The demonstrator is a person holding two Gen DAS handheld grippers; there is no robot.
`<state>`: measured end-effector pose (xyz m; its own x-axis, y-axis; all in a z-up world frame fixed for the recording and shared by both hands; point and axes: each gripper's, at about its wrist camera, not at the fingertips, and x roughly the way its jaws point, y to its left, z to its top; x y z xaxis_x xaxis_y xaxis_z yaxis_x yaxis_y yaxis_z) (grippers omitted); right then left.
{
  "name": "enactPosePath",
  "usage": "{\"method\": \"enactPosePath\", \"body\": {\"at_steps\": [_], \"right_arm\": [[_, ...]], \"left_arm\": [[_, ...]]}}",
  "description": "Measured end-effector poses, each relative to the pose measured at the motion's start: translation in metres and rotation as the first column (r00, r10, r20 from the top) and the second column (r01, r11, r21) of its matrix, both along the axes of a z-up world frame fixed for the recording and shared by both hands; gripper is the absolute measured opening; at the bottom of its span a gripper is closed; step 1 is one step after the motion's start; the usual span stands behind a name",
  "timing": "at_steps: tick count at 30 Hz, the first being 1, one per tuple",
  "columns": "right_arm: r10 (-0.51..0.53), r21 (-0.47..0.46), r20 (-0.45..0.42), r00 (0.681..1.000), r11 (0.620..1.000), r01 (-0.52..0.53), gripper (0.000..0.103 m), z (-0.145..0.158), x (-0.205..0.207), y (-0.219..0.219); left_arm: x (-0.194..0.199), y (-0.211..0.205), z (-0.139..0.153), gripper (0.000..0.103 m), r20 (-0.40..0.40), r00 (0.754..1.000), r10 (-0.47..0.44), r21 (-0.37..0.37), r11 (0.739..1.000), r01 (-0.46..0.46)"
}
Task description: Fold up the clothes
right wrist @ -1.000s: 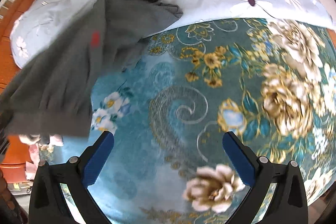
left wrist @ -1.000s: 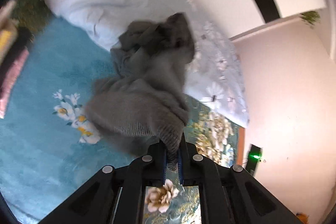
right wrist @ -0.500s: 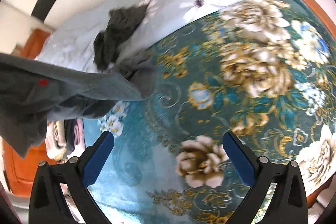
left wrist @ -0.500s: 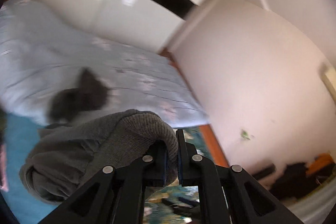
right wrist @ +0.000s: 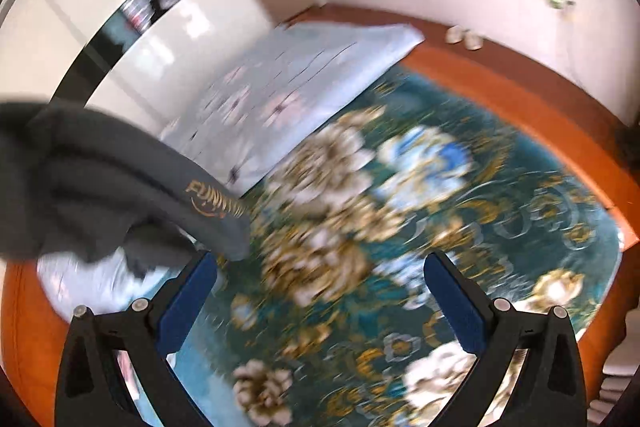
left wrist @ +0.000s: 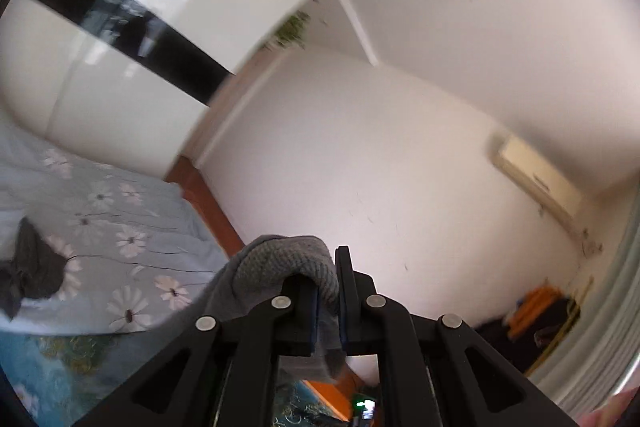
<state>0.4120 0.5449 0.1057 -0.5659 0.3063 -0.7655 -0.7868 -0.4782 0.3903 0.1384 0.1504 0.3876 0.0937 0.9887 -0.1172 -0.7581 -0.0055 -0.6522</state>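
**Grey sweater up in the air, one corner pinched**

Left tongs (left wrist: pixel 328 291) clamped tight on a ribbed knit edge of the grey sweater (left wrist: pixel 280 267), pointing roughly level toward a white wall. Rest of the sweater dropping away to the left, clear of the bed (right wrist: pixel 400 207). Right tongs (right wrist: pixel 320 291) wide open, nothing between the blue pads, aimed down at the teal flowered bedspread. Same sweater hanging at the left of the right view, gold lettering showing, bottom fold just beside the left blue pad (right wrist: pixel 188 299); touching or not, can't tell through the blur. Another dark garment (left wrist: pixel 28 275) lying on the pale daisy quilt (left wrist: pixel 120 227) further back.
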Motion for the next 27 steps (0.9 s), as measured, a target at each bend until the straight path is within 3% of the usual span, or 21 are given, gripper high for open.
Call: {"method": "enactPosePath", "body": {"at_steps": [2, 3, 5, 7, 11, 12, 14, 16, 20, 24, 27], "right_arm": [[-0.015, 0.000, 0.008, 1.000, 1.000, 0.015, 0.103, -0.005, 0.012, 0.009], [-0.016, -0.006, 0.015, 1.000, 1.000, 0.016, 0.103, -0.010, 0.016, 0.012], [0.004, -0.053, 0.031, 1.000, 0.999, -0.003, 0.103, -0.029, 0.013, 0.009], [0.026, -0.117, 0.040, 0.999, 0.993, -0.021, 0.103, -0.050, 0.005, 0.000], [0.098, -0.252, 0.053, 0.994, 0.964, -0.082, 0.103, -0.093, -0.026, -0.036], [0.124, -0.273, 0.052, 0.991, 0.956, -0.106, 0.103, -0.099, -0.034, -0.046], [0.170, -0.310, 0.049, 0.984, 0.940, -0.147, 0.103, -0.109, -0.050, -0.066], [0.191, -0.349, 0.045, 0.981, 0.923, -0.163, 0.103, -0.119, -0.058, -0.078], [0.151, -0.421, 0.037, 0.988, 0.899, -0.122, 0.103, -0.141, -0.056, -0.080], [0.015, -0.522, -0.016, 1.000, 0.853, -0.021, 0.103, -0.166, -0.044, -0.061], [-0.117, -0.562, -0.045, 0.992, 0.824, 0.072, 0.102, -0.183, -0.037, -0.038]], "left_arm": [[-0.015, -0.024, -0.022, 0.008, 0.028, 0.996, 0.085, -0.084, 0.993, -0.082], [-0.025, -0.036, -0.043, 0.008, 0.058, 0.991, 0.118, -0.165, 0.980, -0.107], [-0.044, -0.056, -0.094, 0.009, 0.098, 0.976, 0.193, -0.347, 0.926, -0.148], [-0.058, -0.073, -0.156, 0.008, 0.102, 0.954, 0.280, -0.528, 0.828, -0.187], [-0.077, -0.115, -0.280, 0.008, 0.143, 0.894, 0.424, -0.790, 0.593, -0.155], [-0.071, -0.135, -0.314, 0.008, 0.160, 0.863, 0.479, -0.847, 0.515, -0.129], [-0.061, -0.162, -0.356, 0.007, 0.192, 0.816, 0.546, -0.893, 0.442, -0.086], [-0.055, -0.196, -0.380, 0.007, 0.231, 0.752, 0.617, -0.908, 0.415, -0.062], [-0.067, -0.234, -0.383, 0.008, 0.278, 0.668, 0.690, -0.899, 0.431, -0.071], [-0.091, -0.245, -0.386, 0.008, 0.296, 0.639, 0.710, -0.890, 0.448, -0.085], [-0.093, -0.240, -0.386, 0.008, 0.289, 0.636, 0.716, -0.901, 0.428, -0.073]]}}
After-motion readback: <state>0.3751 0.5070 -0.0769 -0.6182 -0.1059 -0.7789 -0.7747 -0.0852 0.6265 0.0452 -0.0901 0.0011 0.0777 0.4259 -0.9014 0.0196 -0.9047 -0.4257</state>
